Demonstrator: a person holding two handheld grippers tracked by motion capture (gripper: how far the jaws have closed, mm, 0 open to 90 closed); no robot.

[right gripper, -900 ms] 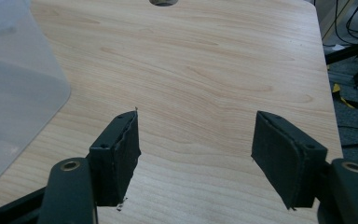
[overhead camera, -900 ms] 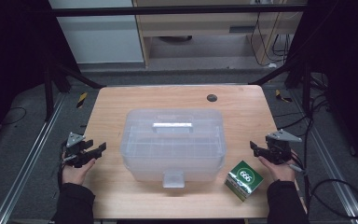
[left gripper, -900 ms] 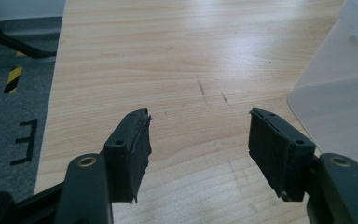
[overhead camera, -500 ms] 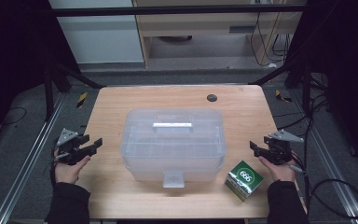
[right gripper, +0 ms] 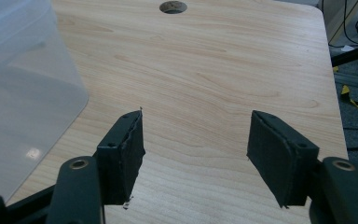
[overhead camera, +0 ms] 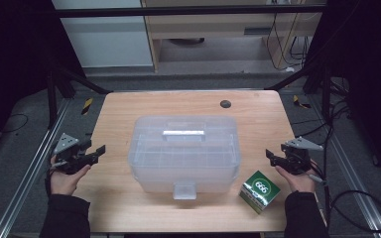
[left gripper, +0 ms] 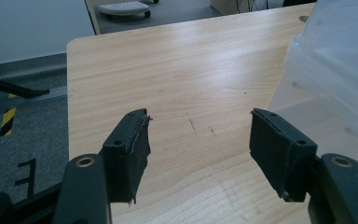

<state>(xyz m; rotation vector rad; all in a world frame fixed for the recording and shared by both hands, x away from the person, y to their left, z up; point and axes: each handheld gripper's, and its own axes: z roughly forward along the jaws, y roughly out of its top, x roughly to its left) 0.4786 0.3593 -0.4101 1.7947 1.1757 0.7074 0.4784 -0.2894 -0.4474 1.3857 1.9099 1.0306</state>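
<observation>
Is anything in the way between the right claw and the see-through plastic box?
Nothing visible is. Bare wooden table lies between the open right claw and the lidded translucent plastic box. The small green carton stands nearer the person, off that path.

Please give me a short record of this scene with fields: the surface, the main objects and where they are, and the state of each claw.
surface: wooden table with a round hole near its far edge
container: clear plastic box at the table's middle, lid on, handle on top, latch facing the person
small item: green carton on the table, at the box's near right corner
left claw: open, nothing between the jaws, held at the table's left edge, apart from the box
right claw: open, nothing between the jaws, held at the table's right edge, just beyond the carton
</observation>
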